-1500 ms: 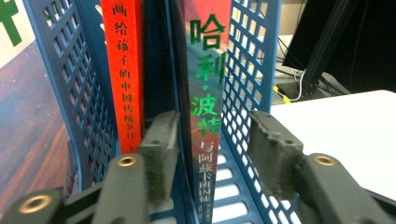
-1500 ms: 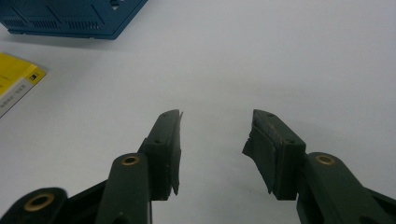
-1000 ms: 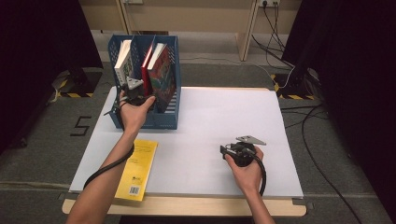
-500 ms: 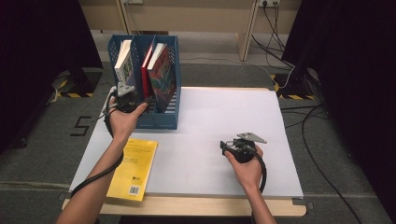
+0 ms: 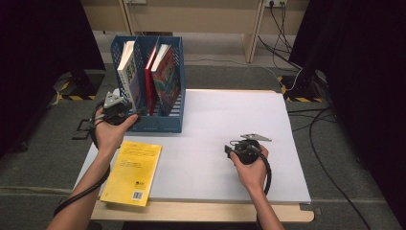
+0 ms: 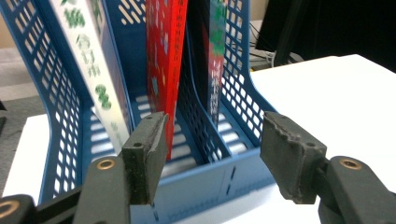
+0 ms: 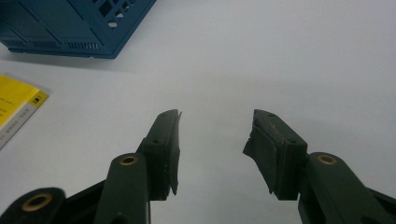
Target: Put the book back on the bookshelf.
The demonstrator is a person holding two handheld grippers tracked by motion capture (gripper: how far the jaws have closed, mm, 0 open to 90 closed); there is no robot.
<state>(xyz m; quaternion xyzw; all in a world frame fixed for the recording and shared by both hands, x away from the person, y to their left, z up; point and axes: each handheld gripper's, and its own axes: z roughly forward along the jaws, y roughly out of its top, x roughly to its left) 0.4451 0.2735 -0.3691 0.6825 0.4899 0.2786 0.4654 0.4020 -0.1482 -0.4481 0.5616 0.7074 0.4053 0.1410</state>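
A blue file rack (image 5: 158, 122) with three compartments stands at the far left of the white table (image 5: 230, 124), and nothing lies between it and the left tool (image 6: 212, 154), which is held just before its low front wall. The rack's left compartment holds a white book (image 5: 127, 64) with green lettering that leans toward the left; the middle one holds a thin red book (image 5: 151, 72), near upright; the right one holds a book with a colourful cover (image 5: 167, 76) (its cover art is too small to make out). In the left gripper view the red book's lower edge stands in line with the gap between the jaws, but farther back, inside the rack. That tool's jaws are apart with nothing between them, having just eased a little closer together. A yellow book (image 5: 131, 172) lies flat at the near left of the table, its near edge over the table's wooden lip, just in front of the rack. The right tool (image 7: 212, 149) is held over bare table well to the right, jaws apart and empty after just closing somewhat. Cables run over the floor beyond the table's right side.
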